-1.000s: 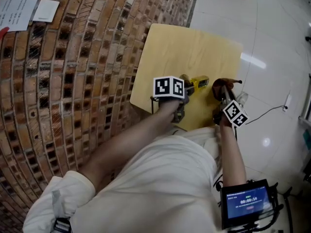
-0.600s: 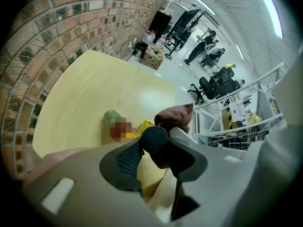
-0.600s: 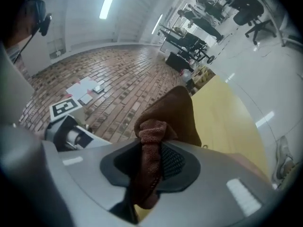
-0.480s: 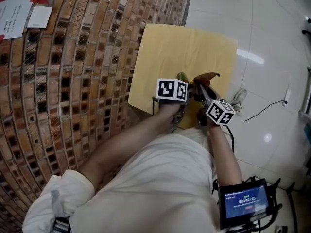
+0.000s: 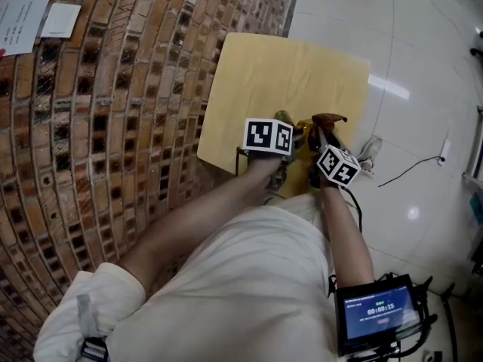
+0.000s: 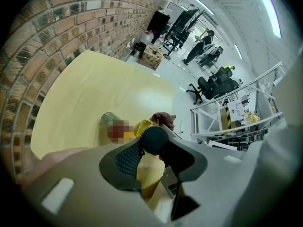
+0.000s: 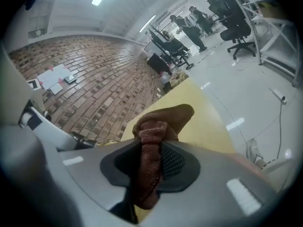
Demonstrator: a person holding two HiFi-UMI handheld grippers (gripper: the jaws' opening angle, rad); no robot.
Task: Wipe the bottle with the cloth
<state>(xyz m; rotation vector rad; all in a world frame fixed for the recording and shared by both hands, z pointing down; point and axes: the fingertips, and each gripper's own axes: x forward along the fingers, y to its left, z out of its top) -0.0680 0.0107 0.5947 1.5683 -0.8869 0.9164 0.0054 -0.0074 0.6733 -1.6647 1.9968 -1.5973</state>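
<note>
1. My left hand-held gripper (image 6: 154, 148) is clamped on the bottle (image 6: 141, 126). Its dark round end sits pinched between the two mesh pads. The yellow body and green far end stick out past the jaws, pointing toward the table's far edge.
2. My right hand-held gripper (image 7: 151, 156) is clenched on the brown cloth (image 7: 160, 119). One fold runs down between the pads and a bunched lump stands above them.
3. In the head view the two hand-held grippers sit side by side, the left one's marker cube (image 5: 268, 136) just beside the right one's (image 5: 337, 165).
4. The cloth (image 5: 328, 120) is right up against the bottle (image 5: 300, 132) on the bottle's right side. From the left gripper view the cloth (image 6: 163, 118) looks to be touching the yellow part (I cannot tell how firmly).
5. Both are over the near half of the table (image 5: 287, 74), close to its near edge and nearer the right corner than the left. I cannot tell whether the bottle rests on the wood or is held just above it.
6. The rest of the table (image 6: 94, 89) is bare yellow wood.
7. A brick wall (image 5: 98, 127) runs along the table's left edge, and glossy white floor (image 5: 423, 127) lies beyond its right edge.
</note>
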